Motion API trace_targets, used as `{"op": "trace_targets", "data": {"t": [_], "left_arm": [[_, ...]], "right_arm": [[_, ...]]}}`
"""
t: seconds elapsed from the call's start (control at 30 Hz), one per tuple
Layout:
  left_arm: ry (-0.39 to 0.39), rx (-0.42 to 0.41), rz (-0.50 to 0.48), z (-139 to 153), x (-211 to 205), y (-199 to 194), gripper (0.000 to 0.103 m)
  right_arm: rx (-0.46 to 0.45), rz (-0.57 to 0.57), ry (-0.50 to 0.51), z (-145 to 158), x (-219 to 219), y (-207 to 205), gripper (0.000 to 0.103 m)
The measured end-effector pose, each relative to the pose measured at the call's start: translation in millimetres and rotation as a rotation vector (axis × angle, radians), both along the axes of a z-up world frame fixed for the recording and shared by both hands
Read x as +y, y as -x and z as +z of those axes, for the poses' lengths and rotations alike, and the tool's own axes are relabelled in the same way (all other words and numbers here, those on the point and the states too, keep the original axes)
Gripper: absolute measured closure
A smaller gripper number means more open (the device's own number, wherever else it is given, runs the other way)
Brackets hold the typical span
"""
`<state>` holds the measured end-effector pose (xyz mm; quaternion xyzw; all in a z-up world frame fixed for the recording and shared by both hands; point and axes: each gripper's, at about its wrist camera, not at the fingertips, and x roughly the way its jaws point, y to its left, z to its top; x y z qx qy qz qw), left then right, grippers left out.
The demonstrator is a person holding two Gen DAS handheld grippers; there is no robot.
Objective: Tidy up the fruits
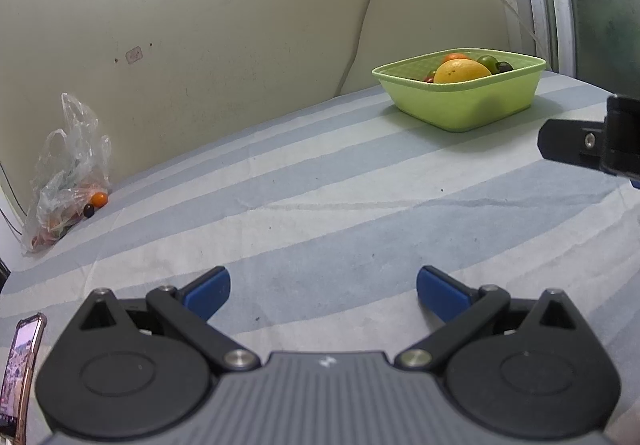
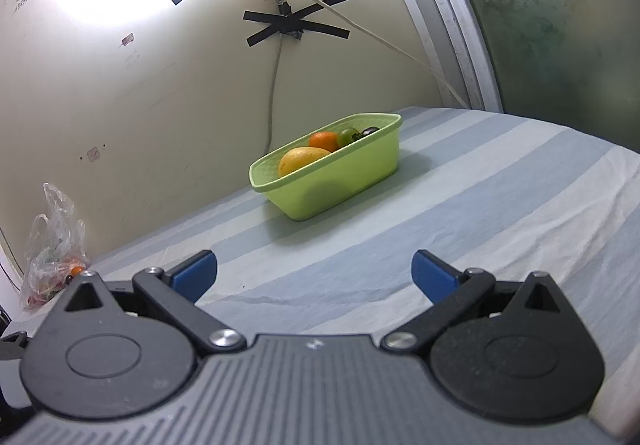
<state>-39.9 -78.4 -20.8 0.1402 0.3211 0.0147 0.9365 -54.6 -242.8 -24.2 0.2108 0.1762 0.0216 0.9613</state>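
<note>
Left wrist view shows your left gripper [image 1: 323, 291] spread wide and empty, with the small orange fruit [image 1: 99, 199] and a dark one [image 1: 89, 210] lying beside the plastic bag [image 1: 66, 181] at the wall, well apart from the green basket [image 1: 460, 105]. Your right gripper [image 2: 315, 276] is equally wide and empty. Probably approach the orange one low, centring it between the pads before closing gently.
</note>
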Motion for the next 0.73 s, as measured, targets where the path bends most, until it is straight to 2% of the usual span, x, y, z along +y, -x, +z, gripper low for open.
{"op": "trace_targets", "data": {"t": [0.73], "left_arm": [[0.062,0.014,-0.017,1.8,1.3,0.9,0.000]], "right_arm": [[-0.011,0.024,0.025,0.3,-1.3,-3.1,0.000]]}}
